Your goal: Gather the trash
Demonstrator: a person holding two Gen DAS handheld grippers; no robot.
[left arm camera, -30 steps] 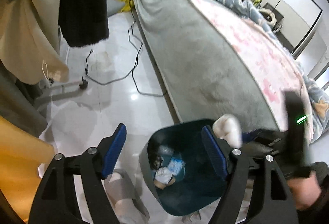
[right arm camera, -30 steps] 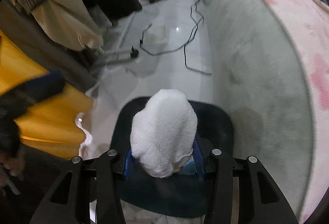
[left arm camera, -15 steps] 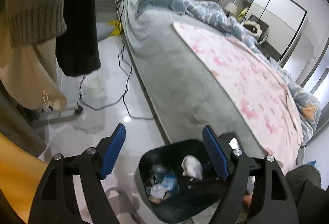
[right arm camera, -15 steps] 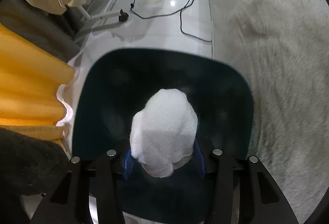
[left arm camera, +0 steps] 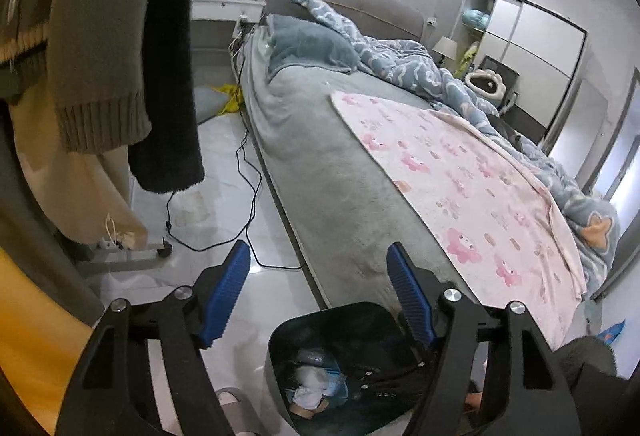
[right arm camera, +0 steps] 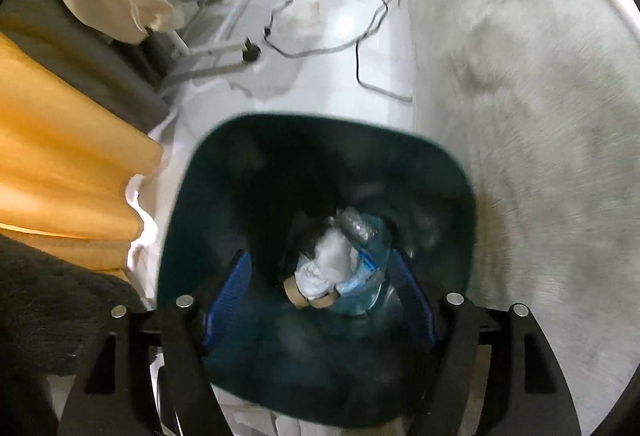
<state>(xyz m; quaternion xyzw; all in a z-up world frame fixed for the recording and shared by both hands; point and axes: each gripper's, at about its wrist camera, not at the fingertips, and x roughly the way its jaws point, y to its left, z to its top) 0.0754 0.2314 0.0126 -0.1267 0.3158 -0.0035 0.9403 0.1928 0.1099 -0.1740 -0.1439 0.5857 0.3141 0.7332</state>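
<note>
A dark teal trash bin (right arm camera: 192, 204) stands on the floor beside the bed; it also shows in the left wrist view (left arm camera: 276, 356). At its bottom lies a white crumpled tissue wad (right arm camera: 328, 264) on blue plastic wrapping (right arm camera: 368, 276) and other scraps. The wad also shows in the left wrist view (left arm camera: 312, 392). My right gripper (right arm camera: 320, 284) is open and empty, its blue pads just inside the bin's mouth above the trash. My left gripper (left arm camera: 318, 288) is open and empty, held above the bin, facing along the bed.
A bed with a grey cover (left arm camera: 328, 172) and pink blanket (left arm camera: 480, 180) runs along the right. Black cables (left arm camera: 248, 172) lie on the white floor. Hanging clothes (left arm camera: 168, 76) and a rack foot (left arm camera: 160, 248) are at left. An orange cloth (right arm camera: 60, 164) lies left of the bin.
My right gripper opened and let go of the white wad, which dropped to the bin's bottom. My left gripper tilted up, so the bin sits lower in its view.
</note>
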